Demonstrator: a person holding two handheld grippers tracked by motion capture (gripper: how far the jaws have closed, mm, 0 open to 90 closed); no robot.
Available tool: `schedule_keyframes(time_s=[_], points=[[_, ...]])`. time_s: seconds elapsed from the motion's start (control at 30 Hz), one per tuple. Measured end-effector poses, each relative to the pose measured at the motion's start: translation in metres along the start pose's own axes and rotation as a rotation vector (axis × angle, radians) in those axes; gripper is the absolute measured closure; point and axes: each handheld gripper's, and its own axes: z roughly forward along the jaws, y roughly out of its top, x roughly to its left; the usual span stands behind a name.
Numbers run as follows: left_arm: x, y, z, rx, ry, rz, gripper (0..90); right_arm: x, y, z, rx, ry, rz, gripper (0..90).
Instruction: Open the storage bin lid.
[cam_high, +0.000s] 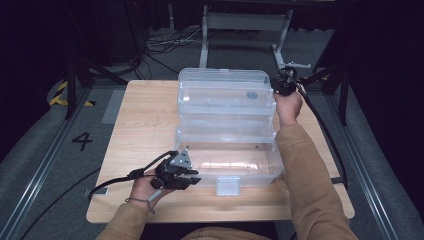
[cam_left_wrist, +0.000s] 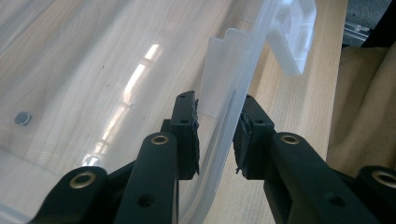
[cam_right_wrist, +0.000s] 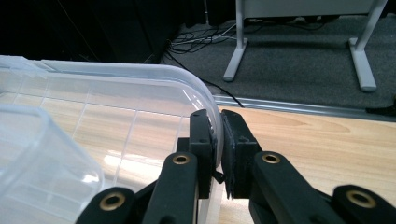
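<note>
1. The left gripper (cam_high: 192, 179) sits at about 7 o'clock on the tabletop (cam_high: 145, 115), at the near-left corner of the clear box (cam_high: 227, 162).
2. In the left gripper view its fingers (cam_left_wrist: 186, 135) straddle the box's curved corner wall (cam_left_wrist: 219, 140): one finger inside, one outside. The inner pad looks to touch the wall; a slim gap shows at the outer pad, so this is a loose straddle, not a firm clench.
3. The box lies mid-tabletop, its latch tab (cam_high: 227, 186) facing 6 o'clock. A small dark disc (cam_left_wrist: 22, 118) rests on its floor.
4. The lid (cam_high: 227, 92) stands open at the box's 12 o'clock side.
5. The right gripper (cam_high: 285, 82) is at about 1 o'clock, at the lid's far-right corner.
6. In the right gripper view its fingers (cam_right_wrist: 201, 140) are clenched on the lid's rounded rim (cam_right_wrist: 187, 84), pads pressed against both faces.
</note>
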Motion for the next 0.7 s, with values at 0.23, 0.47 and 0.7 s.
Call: schedule_keyframes(time_s=[0.23,0.47,0.7], points=[[0.0,0.0,0.0,-0.001,0.0,0.001,72.3,-0.003,-0.003,0.005,0.02,-0.001,0.021,84.1],[0.0,0.0,0.0,-0.004,0.001,0.003,72.1,-0.005,-0.007,0.01,0.035,0.003,0.041,83.6],[0.0,0.0,0.0,-0.004,0.002,0.004,72.1,-0.01,-0.011,0.017,0.078,0.024,0.052,82.0]])
